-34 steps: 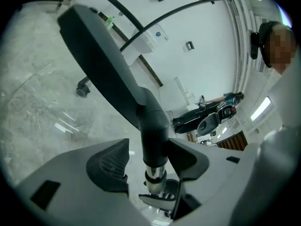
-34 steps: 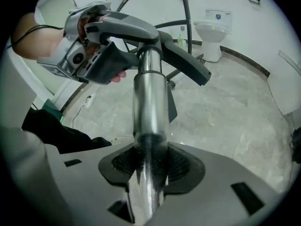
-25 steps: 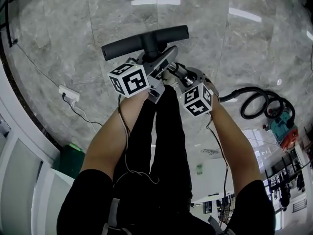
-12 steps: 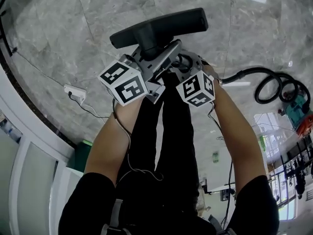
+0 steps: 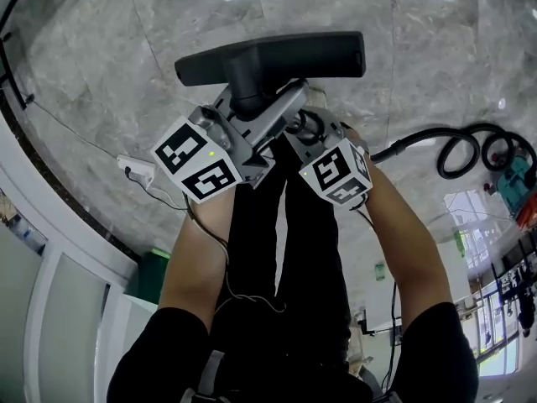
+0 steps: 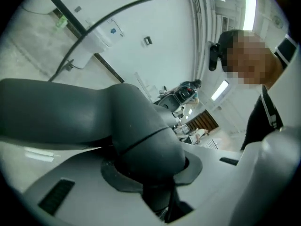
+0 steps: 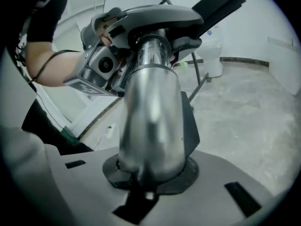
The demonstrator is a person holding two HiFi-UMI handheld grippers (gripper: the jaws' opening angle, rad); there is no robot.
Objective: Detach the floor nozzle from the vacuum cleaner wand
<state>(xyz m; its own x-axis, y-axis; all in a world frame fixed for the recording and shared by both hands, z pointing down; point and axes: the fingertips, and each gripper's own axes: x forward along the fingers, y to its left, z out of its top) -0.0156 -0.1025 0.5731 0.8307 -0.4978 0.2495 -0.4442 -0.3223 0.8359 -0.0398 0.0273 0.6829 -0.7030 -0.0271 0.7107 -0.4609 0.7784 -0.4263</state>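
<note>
The dark grey T-shaped floor nozzle (image 5: pixel 268 57) hangs above the marble floor, its neck pointing toward me. My left gripper (image 5: pixel 256 112) is around that neck (image 6: pixel 146 145), jaws closing and pressing on it. The silver wand (image 7: pixel 150 107) runs from the nozzle's neck back into my right gripper (image 5: pixel 304 131), whose closing jaws press on the tube. In the right gripper view the left gripper (image 7: pixel 106 62) sits at the wand's far end, where it meets the nozzle (image 7: pixel 218 4). Wand and nozzle are joined.
A black hose (image 5: pixel 457 154) coils on the floor at the right, leading to a teal and red vacuum body (image 5: pixel 522 187). A white power strip (image 5: pixel 138 170) with a cable lies at the left near a white wall panel (image 5: pixel 50 309). My black-clad legs (image 5: pixel 285 250) stand below the grippers.
The nozzle has come up off the floor toward the camera and looks larger. Both grippers rose with it, and the left one's marker cube has rolled.
</note>
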